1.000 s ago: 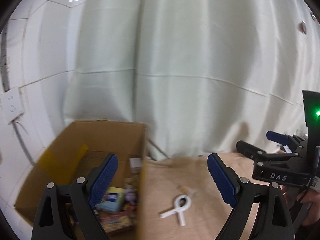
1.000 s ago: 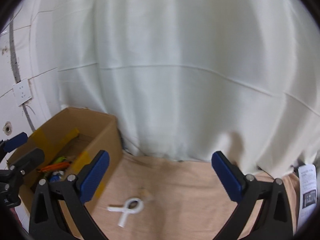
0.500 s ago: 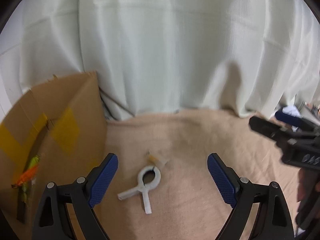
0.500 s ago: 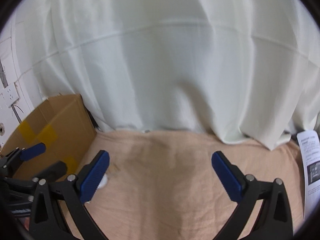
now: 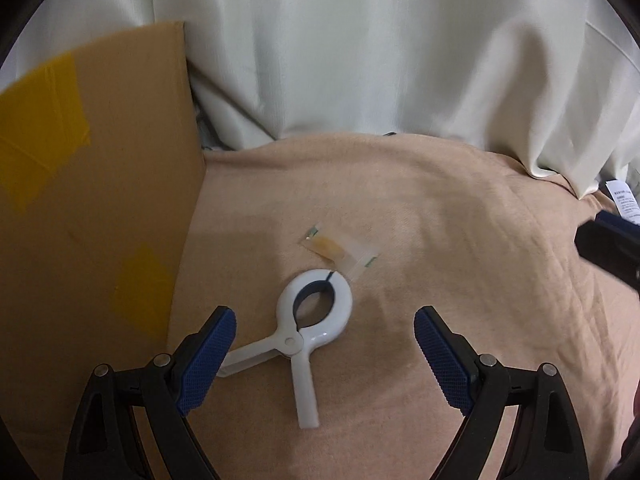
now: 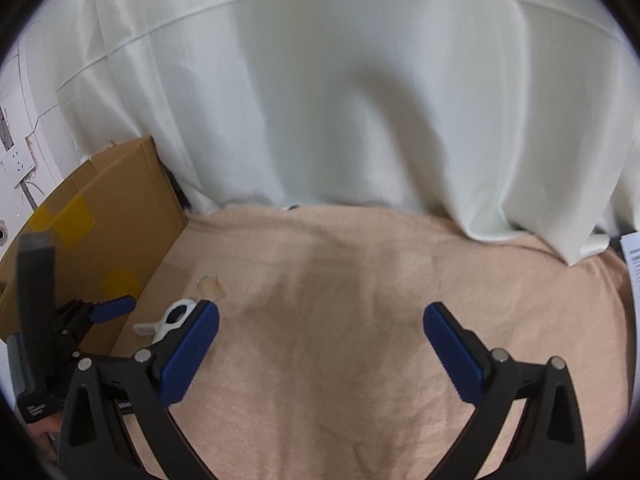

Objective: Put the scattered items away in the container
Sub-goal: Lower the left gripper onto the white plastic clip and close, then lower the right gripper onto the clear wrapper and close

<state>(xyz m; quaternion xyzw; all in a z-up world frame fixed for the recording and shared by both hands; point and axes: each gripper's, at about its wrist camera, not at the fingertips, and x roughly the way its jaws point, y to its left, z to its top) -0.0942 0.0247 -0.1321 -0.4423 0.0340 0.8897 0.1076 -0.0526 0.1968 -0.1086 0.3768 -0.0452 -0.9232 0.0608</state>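
White plastic clip [image 5: 308, 338] lies low in frame between the left hand-held gripper's [image 5: 324, 354] wide-apart jaws, which should straddle its ring before squeezing.

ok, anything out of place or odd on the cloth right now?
Two items lie loose on the tan cloth beside the cardboard box, not in it: a white spring clamp and a small clear sachet just beyond its ring. Nothing looks spilled or broken. Both claws stand open and empty.
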